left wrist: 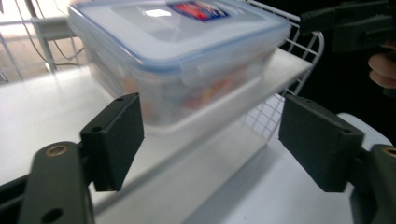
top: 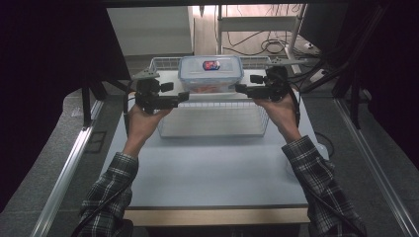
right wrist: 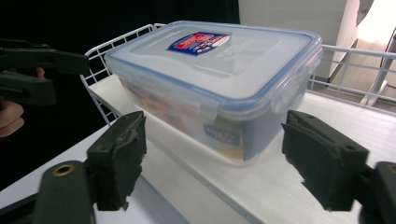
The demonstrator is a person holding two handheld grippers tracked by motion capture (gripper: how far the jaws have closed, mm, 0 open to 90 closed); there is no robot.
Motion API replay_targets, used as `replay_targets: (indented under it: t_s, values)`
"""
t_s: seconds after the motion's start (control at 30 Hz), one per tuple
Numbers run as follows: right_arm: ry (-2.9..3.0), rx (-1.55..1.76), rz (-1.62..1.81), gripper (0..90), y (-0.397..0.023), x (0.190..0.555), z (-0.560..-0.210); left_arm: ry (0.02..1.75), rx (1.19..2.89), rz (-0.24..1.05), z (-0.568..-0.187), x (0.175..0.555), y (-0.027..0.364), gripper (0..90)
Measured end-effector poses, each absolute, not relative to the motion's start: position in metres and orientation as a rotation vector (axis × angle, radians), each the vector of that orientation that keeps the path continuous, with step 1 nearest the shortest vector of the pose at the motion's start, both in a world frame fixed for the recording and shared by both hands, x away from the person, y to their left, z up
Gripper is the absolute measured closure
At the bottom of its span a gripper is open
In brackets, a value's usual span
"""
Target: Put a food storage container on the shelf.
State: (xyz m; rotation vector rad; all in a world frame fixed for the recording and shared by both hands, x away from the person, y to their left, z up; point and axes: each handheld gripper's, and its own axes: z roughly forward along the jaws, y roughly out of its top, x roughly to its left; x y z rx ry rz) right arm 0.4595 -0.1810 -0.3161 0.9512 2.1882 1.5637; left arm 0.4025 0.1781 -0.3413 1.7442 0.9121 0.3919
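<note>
This looked like a lab or test room set up for recording, not a home. A plain pale surface [top: 212, 173] stood alone on grey carpet [top: 44, 148], with metal rails [top: 62, 182] running along the floor on either side. Dark curtains [top: 44, 59] closed off the left and right. Behind the surface, loose cables [top: 269, 44] lay coiled on a bare floor under a white metal rack [top: 257, 22], and a monitor [top: 321, 24] stood at the back right beside more wiring. A white wire basket [top: 212, 123] sat on the surface, holding a white shelf [right wrist: 327, 121] with a lidded plastic box [top: 211, 73] on it.
</note>
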Motion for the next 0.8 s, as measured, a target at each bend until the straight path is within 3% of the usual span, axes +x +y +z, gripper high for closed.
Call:
replay_targets:
  t_s: [0.43,0.8]
  values:
    - [2.205,0.850,1.536,12.0,-0.180,0.428,-0.329,0.875,1.793,0.364,-0.368,0.369,0.175,9.2]
    - [2.243,0.806,1.506,8.3,-0.179,0.406,-0.343,0.839,1.865,0.430,-0.387,0.344,0.165,3.8]
